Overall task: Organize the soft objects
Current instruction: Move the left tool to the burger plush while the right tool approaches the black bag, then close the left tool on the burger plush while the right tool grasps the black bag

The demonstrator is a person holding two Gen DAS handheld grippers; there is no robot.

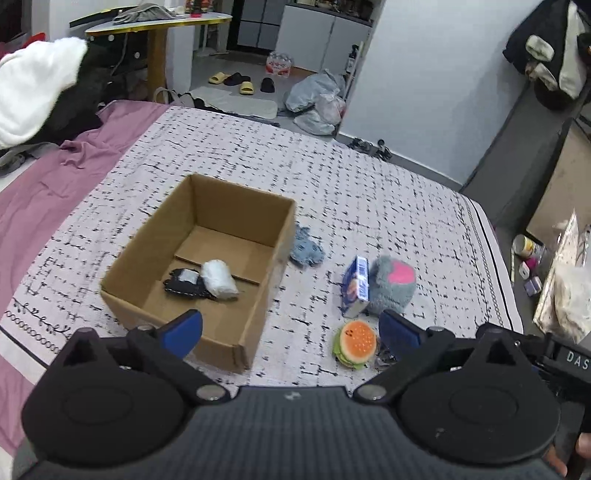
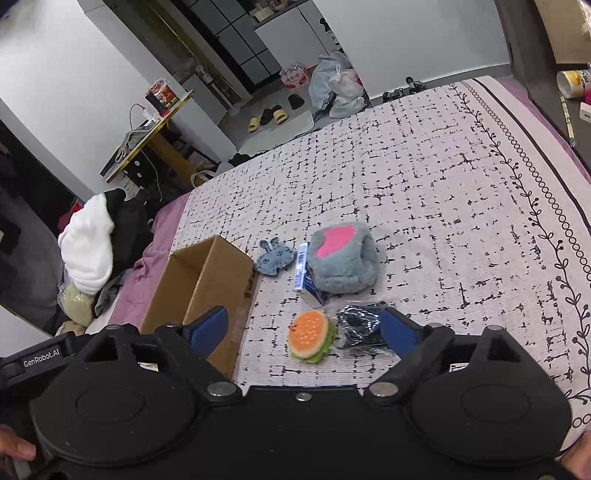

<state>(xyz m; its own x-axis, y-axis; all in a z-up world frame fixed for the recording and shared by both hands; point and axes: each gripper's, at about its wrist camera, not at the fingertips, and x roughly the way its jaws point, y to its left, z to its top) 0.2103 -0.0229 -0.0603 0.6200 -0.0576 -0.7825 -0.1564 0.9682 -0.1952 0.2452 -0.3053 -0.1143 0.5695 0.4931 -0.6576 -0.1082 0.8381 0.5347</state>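
Observation:
An open cardboard box (image 1: pixel 236 210) stands on the bed with a black packet (image 1: pixel 183 284) and a white roll (image 1: pixel 219 278) lying inside. My left gripper (image 1: pixel 291 330) hangs open over the box's near right corner, holding nothing. To the box's right lie a blue knitted bunny (image 2: pixel 275 258), a blue-and-white carton (image 2: pixel 304 277), a grey plush with a pink heart (image 2: pixel 343 262), a burger plush (image 2: pixel 310 339) and a dark plastic-wrapped item (image 2: pixel 358 325). My right gripper (image 2: pixel 304 326) is open above the burger plush, its pads clear of it.
The patterned bedspread (image 2: pixel 443 184) stretches far and right, with a purple sheet (image 1: pixel 55 184) and a pile of clothes (image 1: pixel 33 96) to the left. Beyond the bed edge sit bags (image 1: pixel 317 99), slippers and a yellow-edged table (image 1: pixel 155 22). Small items clutter the floor at right (image 1: pixel 532 258).

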